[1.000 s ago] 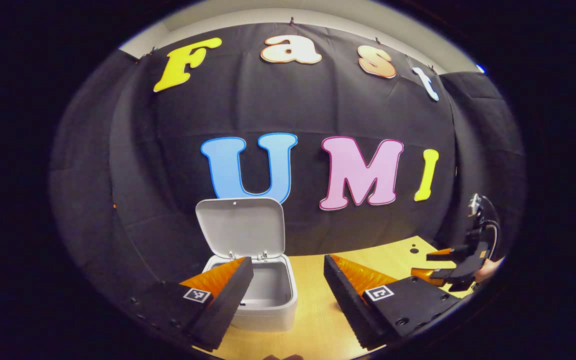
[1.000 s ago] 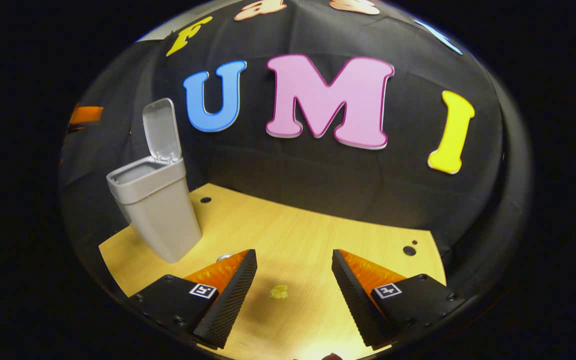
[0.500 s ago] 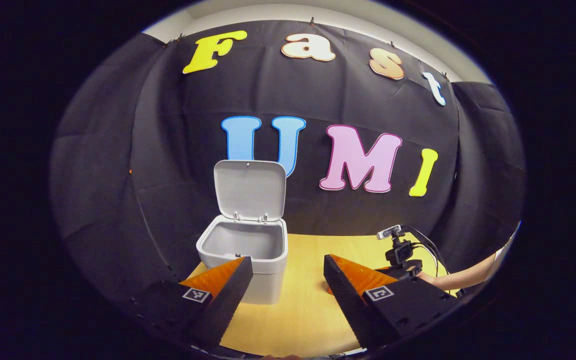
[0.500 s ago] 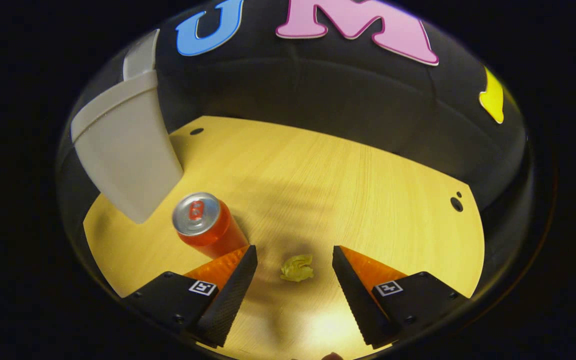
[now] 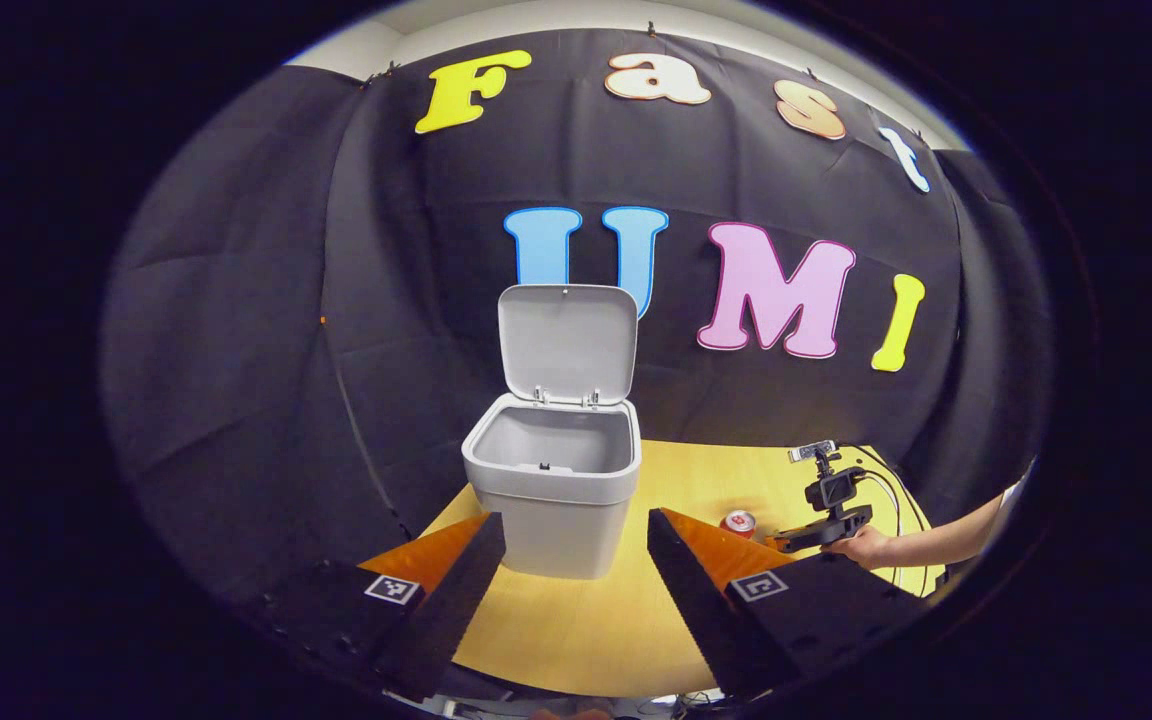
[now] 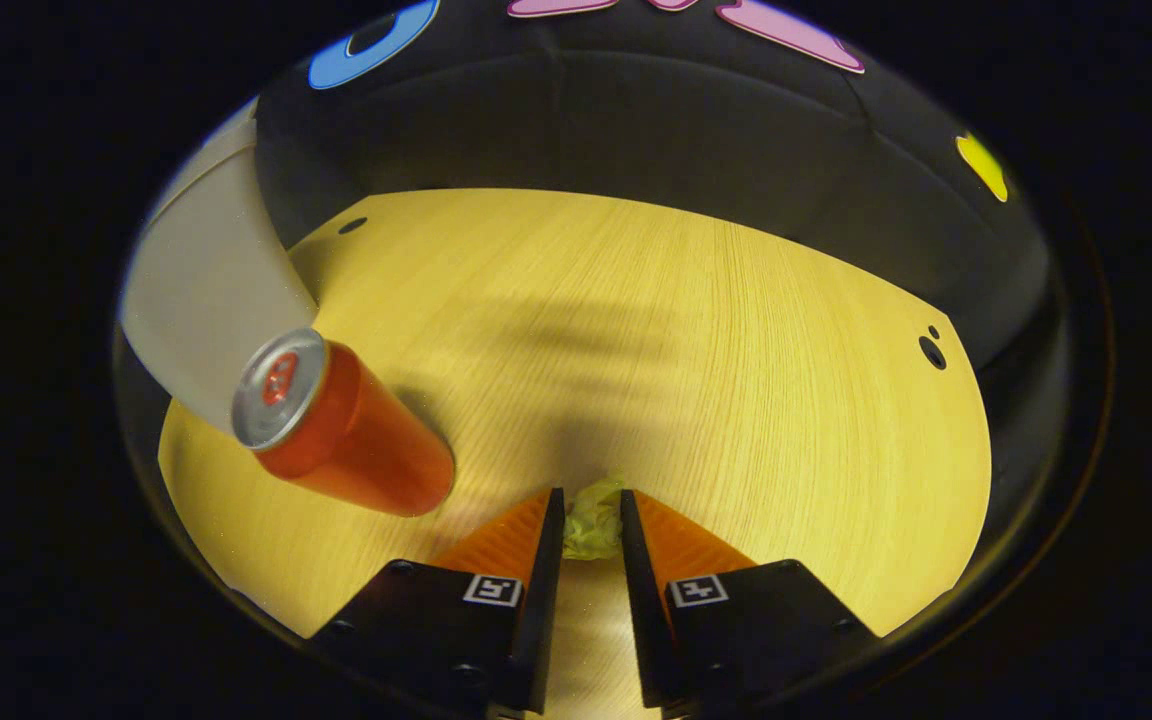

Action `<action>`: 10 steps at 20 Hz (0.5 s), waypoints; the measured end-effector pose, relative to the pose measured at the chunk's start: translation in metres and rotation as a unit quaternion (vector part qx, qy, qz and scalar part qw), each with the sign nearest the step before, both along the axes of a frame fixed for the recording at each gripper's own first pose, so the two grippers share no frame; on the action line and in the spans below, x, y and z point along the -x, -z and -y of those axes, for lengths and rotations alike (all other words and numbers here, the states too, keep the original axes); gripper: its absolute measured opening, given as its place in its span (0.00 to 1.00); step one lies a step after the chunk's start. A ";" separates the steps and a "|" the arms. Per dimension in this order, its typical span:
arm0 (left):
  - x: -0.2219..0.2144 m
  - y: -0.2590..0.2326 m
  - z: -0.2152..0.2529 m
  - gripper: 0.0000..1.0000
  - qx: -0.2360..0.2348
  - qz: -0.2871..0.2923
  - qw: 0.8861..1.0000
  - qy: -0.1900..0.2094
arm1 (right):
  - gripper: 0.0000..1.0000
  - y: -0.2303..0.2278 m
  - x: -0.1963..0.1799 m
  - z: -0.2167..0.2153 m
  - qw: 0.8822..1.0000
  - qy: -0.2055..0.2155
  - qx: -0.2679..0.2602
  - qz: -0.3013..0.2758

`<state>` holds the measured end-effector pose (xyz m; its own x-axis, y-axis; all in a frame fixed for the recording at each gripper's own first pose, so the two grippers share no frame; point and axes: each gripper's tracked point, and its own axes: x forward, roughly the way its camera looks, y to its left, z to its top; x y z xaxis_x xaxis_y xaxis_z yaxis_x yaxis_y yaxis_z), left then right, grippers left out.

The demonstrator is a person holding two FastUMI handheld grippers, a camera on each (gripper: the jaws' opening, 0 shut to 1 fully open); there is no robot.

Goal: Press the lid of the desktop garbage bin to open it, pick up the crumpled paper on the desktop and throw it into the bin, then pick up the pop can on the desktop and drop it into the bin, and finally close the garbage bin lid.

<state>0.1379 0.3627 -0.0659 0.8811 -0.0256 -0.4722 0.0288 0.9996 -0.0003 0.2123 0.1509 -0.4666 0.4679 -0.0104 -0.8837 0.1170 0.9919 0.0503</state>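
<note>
Plainly the paper step is in hand. On the table (image 6: 736, 330) the grey bin (image 5: 556, 490) stands with its lid (image 5: 566, 343) up, well apart from the left tool (image 5: 576, 550), whose fingers are spread wide around nothing. The red pop can (image 6: 336, 435) stands beside the bin; no wording on it can be read. The right tool (image 6: 591, 525) has its fingers nearly together, pinching the crumpled paper (image 6: 591, 520) down on the table. Next, likely a lift and carry over the bin's open mouth, clearing the can.
</note>
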 end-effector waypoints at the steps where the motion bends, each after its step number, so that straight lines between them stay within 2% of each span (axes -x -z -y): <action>1: -0.002 0.001 0.001 0.97 0.002 0.001 1.000 -0.001 | 0.38 -0.016 -0.009 0.002 1.000 0.001 0.000 0.023; 4: -0.010 0.005 0.012 0.97 0.005 0.000 1.000 0.005 | 0.37 -0.083 -0.043 0.004 0.994 0.001 0.000 0.108; 6: -0.014 0.006 0.021 0.97 0.007 0.000 1.000 0.015 | 0.37 -0.137 -0.069 -0.006 0.986 -0.007 -0.013 0.166; 8: -0.016 0.006 0.031 0.97 0.005 0.003 1.000 0.030 | 0.37 -0.202 -0.099 -0.030 0.971 -0.021 -0.036 0.237; 10: -0.018 0.005 0.033 0.97 -0.002 0.007 0.999 0.037 | 0.37 -0.251 -0.111 -0.052 0.957 -0.038 -0.062 0.281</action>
